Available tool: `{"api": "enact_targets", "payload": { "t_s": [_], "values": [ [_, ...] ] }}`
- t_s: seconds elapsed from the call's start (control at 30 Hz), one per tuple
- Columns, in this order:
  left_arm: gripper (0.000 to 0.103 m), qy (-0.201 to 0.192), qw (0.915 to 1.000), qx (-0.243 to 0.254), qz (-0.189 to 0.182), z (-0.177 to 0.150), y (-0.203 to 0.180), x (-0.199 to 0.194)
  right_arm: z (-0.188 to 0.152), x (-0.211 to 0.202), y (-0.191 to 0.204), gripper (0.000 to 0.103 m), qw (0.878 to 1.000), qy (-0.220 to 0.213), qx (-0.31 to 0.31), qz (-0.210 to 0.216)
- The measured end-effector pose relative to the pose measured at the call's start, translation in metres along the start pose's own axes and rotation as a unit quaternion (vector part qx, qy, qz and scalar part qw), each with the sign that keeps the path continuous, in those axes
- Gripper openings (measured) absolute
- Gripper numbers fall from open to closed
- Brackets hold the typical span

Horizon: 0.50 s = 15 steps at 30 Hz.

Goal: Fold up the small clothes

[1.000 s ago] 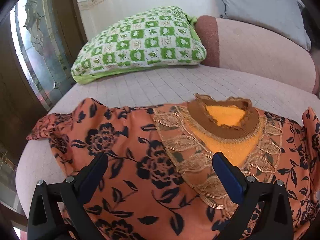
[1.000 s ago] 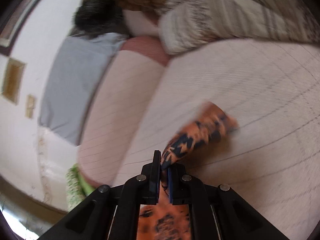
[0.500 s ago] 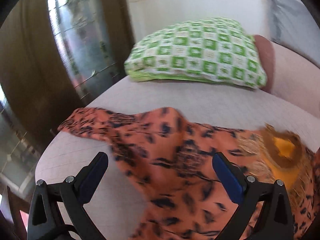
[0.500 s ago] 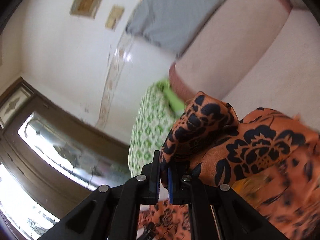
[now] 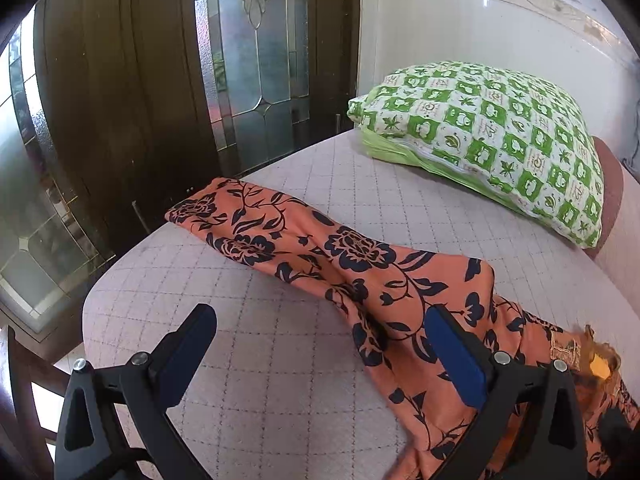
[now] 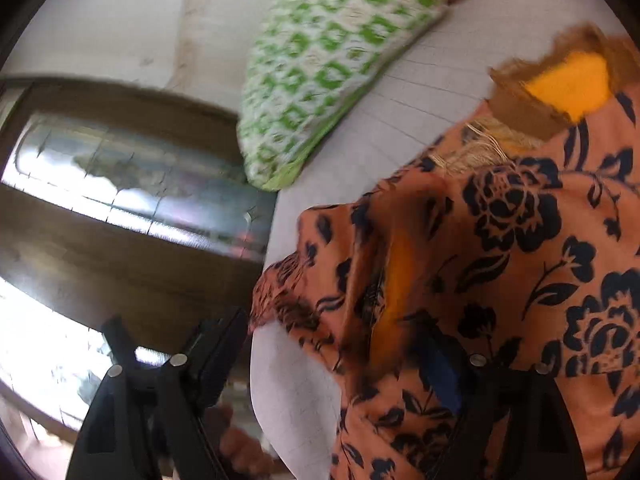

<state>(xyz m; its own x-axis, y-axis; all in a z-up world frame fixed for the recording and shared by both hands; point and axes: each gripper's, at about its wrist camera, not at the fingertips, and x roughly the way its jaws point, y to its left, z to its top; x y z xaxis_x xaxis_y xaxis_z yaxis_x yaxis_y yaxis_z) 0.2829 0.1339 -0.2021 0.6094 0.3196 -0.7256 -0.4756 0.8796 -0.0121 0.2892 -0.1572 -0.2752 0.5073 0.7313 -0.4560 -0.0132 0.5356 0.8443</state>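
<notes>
Spread across a pale quilted mattress (image 5: 280, 400): an orange floral-print child's garment with black blooms (image 5: 360, 264), one long sleeve stretched toward the mattress corner by the dark wooden door with leaded glass (image 5: 256, 52); brown-trimmed yellow neckline (image 6: 560, 84) showing in the right wrist view; green-and-white checked pillow (image 5: 488, 132) lying well beyond, against the white wall. Left gripper (image 5: 320, 344) low above the mattress, jaws wide apart, holding nothing, blue-padded finger (image 5: 452, 360) over the cloth. Right gripper (image 6: 332, 352) blurred, jaws spread wide, nothing pinched, one finger over the garment's edge.
</notes>
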Motion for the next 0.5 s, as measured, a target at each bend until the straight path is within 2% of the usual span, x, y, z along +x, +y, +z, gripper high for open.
{"api": "enact_targets", "payload": {
  "t_s": [0.07,0.1,0.2,0.33,0.4,0.43,0.5],
  "values": [
    [0.103,0.003,1.0000,-0.001,-0.008,-0.002,-0.002,-0.001,0.005,-0.028,-0.002,0.085,1.000,-0.019,-0.014,0.004],
    [0.103,0.003,0.9999,0.001,-0.013,-0.003,-0.005,-0.002,0.007,-0.040,-0.004,0.085,0.999,-0.031,-0.022,-0.006],
    [0.103,0.001,0.9988,0.033,-0.036,-0.010,-0.026,-0.009,0.012,-0.088,-0.017,0.085,0.995,-0.070,-0.032,-0.058],
    [0.103,0.017,0.9935,0.088,-0.070,-0.026,-0.062,-0.009,0.012,-0.139,-0.058,0.085,0.986,-0.116,-0.005,-0.123],
    [0.103,0.047,0.9873,0.130,-0.079,-0.039,-0.084,0.002,0.019,-0.156,-0.080,0.085,0.981,-0.132,0.020,-0.144],
    [0.103,0.077,0.9818,0.157,-0.074,-0.049,-0.099,0.015,0.023,-0.160,-0.096,0.084,0.979,-0.133,0.036,-0.151],
    [0.103,0.112,0.9744,0.187,-0.056,-0.064,-0.115,0.033,0.031,-0.163,-0.125,0.078,0.973,-0.115,0.076,-0.184]
  ]
}}
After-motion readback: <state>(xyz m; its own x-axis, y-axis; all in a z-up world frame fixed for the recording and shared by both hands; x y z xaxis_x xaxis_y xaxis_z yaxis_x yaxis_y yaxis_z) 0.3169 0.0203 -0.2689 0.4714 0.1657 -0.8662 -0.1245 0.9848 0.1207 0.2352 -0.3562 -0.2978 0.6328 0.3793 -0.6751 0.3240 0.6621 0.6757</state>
